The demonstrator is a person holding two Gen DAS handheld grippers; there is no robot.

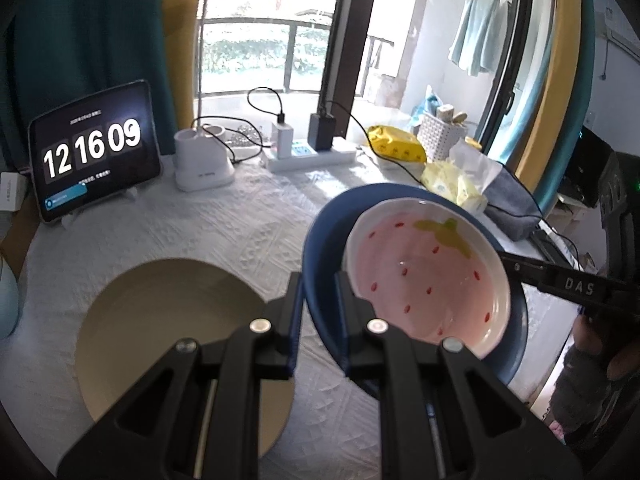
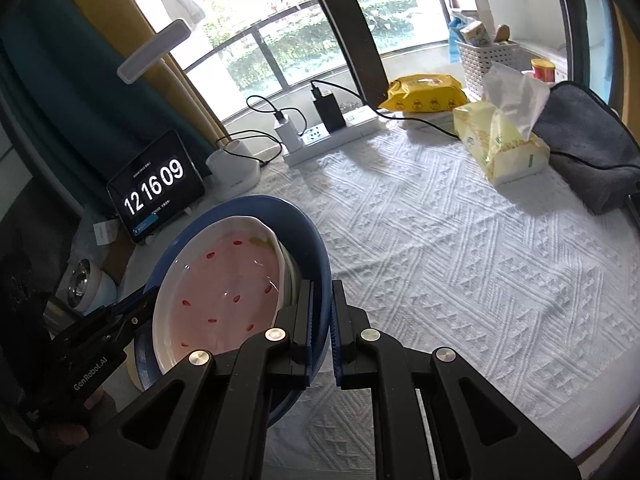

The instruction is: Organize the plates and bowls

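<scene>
A blue bowl [image 1: 320,240] [image 2: 306,236] hangs tilted above the white tablecloth, and a pink strawberry-patterned dish [image 1: 428,280] [image 2: 224,292] rests inside it. My left gripper [image 1: 321,304] is shut on the bowl's near rim. On the opposite rim my right gripper [image 2: 323,300] is shut as well. Each gripper shows in the other's view: the right gripper [image 1: 510,262] comes in from the right, the left gripper [image 2: 146,302] from the left. A beige plate [image 1: 172,320] lies flat on the cloth, below and left of the bowl.
A tablet clock [image 1: 94,152], a white lamp base [image 1: 202,160] and a power strip [image 1: 312,156] with cables line the back edge. A tissue pack [image 2: 500,148], a yellow wipes pack [image 2: 424,96], a white basket [image 2: 486,60] and a grey pouch [image 2: 588,148] sit at the right.
</scene>
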